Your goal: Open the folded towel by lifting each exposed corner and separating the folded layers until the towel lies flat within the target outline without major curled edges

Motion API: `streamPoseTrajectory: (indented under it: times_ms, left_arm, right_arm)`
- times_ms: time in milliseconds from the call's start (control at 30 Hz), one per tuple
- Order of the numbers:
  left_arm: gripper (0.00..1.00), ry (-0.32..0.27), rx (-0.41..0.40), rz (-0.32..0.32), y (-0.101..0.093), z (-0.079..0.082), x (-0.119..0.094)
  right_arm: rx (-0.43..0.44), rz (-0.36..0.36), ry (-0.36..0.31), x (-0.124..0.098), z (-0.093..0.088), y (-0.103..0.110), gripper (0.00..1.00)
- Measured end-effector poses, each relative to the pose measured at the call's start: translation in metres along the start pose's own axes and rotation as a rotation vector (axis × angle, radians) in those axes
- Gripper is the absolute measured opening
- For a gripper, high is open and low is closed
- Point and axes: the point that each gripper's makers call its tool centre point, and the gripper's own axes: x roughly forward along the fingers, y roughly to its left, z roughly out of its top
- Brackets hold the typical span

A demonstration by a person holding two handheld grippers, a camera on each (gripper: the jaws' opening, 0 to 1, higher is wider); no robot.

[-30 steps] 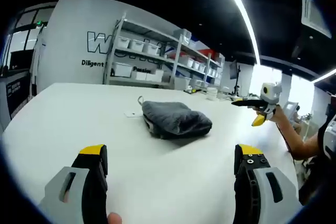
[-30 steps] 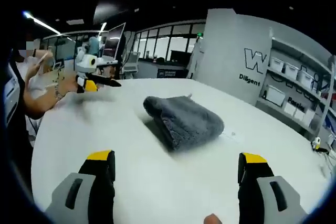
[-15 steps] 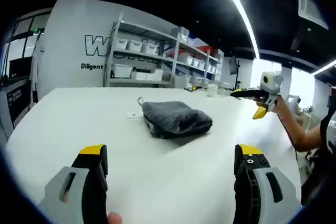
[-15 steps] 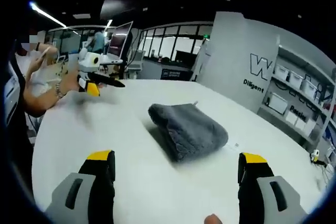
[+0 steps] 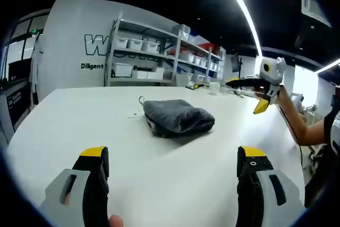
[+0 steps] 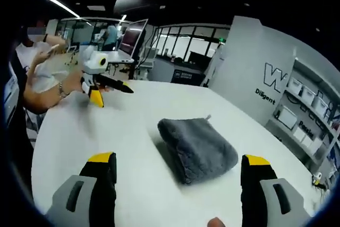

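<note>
The left hand-held gripper is spread wide with nothing between its jaws, which are grey with yellow tips; the right hand-held gripper is just as wide and bare. Both hover over the smooth white desk. Ahead of each, well apart from the jaws, lies the towel, a dark grey, plush bundle folded into a thick, rounded pad resting on the desk near its middle; in the right gripper view the towel sits just beyond the jaw tips. Farther back, metal shelving holds white bins, and the grey wall carries a large "W" and the word "Diligent"; the rest is hidden.
</note>
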Motion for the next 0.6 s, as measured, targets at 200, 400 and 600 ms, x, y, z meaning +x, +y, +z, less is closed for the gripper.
streamPoseTrajectory:
  times_ms: [200, 400, 600]
  left_arm:
    - [0.99, 0.005, 0.004, -0.004, 0.0, 0.0, 0.0]
    - [0.99, 0.023, 0.01, -0.009, -0.001, -0.004, 0.001]
    - [0.99, 0.026, 0.011, -0.001, 0.001, -0.004, 0.0]
  right_arm:
    - [-0.055, -0.01, 0.004, 0.014, 0.011, 0.001, 0.99]
    - [-0.089, -0.01, 0.026, 0.029, 0.022, 0.004, 0.99]
    - [-0.081, 0.009, 0.043, 0.047, 0.031, 0.006, 0.99]
